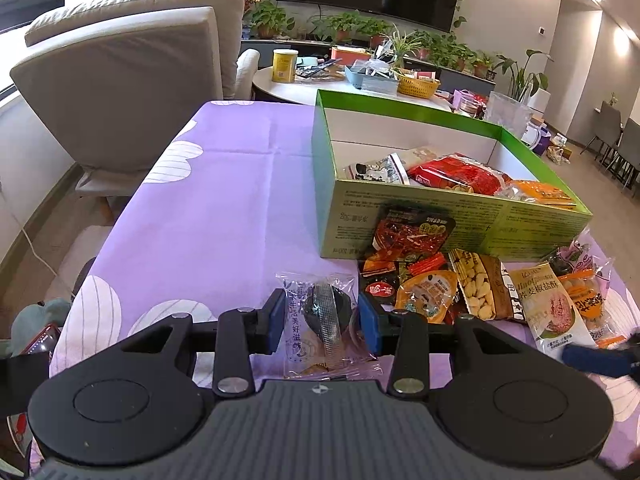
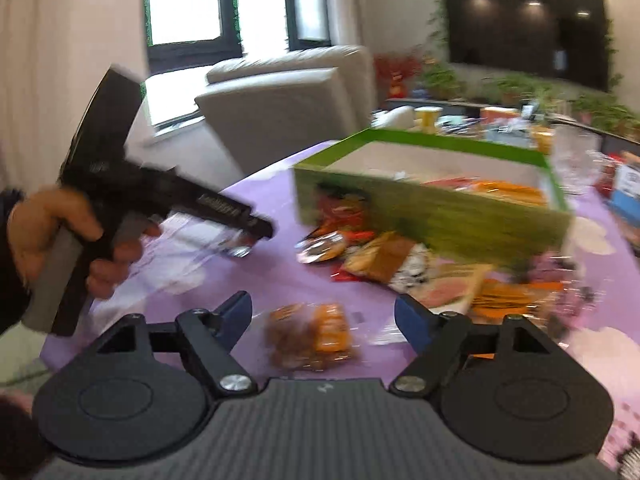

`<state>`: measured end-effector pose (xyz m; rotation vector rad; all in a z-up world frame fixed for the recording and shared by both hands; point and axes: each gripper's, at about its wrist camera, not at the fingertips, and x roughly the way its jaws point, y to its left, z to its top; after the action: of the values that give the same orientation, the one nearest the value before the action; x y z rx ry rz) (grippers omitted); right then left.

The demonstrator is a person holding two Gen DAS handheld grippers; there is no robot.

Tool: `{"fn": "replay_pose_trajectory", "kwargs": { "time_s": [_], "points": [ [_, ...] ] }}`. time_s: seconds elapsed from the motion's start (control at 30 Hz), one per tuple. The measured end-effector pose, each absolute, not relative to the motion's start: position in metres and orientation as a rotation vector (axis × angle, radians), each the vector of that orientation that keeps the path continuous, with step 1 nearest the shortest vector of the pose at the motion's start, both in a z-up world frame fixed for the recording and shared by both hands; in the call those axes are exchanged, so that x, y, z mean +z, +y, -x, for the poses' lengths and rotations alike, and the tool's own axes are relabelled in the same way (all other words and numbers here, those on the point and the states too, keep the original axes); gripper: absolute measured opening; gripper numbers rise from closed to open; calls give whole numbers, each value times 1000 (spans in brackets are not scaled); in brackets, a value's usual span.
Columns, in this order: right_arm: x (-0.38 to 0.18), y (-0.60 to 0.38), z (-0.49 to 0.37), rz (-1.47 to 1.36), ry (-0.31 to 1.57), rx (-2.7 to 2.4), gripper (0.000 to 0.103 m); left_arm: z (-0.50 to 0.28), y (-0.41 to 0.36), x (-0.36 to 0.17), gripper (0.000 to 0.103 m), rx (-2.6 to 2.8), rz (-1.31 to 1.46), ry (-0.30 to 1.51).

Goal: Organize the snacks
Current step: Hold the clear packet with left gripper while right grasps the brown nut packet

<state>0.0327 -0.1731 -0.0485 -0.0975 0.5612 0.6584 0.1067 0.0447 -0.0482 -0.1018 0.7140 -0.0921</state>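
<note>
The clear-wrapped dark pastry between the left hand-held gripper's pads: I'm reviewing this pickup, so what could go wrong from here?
The clear-wrapped dark pastry sits between the left hand-held gripper pads, which seem to touch mostly loose film, so it may slip on lifting. The tall near wall of the green cardboard box could catch it on the way in. The right hand-held gripper hangs open over an orange snack packet in a blurred view, so it may miss.

**Clear snack packet being pinched on the purple cloth**

A clear packet [image 1: 322,322] with a dark round snack is being clamped between the left gripper's [image 1: 324,320] blue pads. Loose snack packs [image 1: 472,292] are being left piled against the green box [image 1: 420,216], just right.
</note>
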Motion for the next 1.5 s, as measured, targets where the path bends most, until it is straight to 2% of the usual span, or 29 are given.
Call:
{"fn": "replay_pose_trajectory", "kwargs": {
  "time_s": [0.13, 0.93, 1.03, 1.27, 1.5],
  "points": [
    [-65, -159, -51, 95, 636, 673, 53, -106, 47, -47, 37, -80, 102, 712],
    [-49, -172, -48, 67, 581, 586, 51, -100, 49, -32, 36, -95, 117, 651],
    [-51, -174, -46, 68, 570, 552, 55, -100, 48, -33, 36, -96, 114, 655],
    [-46, -175, -29, 114, 555, 496, 56, -102, 49, -36, 37, -88, 119, 664],
    [-64, -164, -20, 177, 615, 524, 58, -101, 49, -38, 37, -86, 119, 671]
  ]
}}
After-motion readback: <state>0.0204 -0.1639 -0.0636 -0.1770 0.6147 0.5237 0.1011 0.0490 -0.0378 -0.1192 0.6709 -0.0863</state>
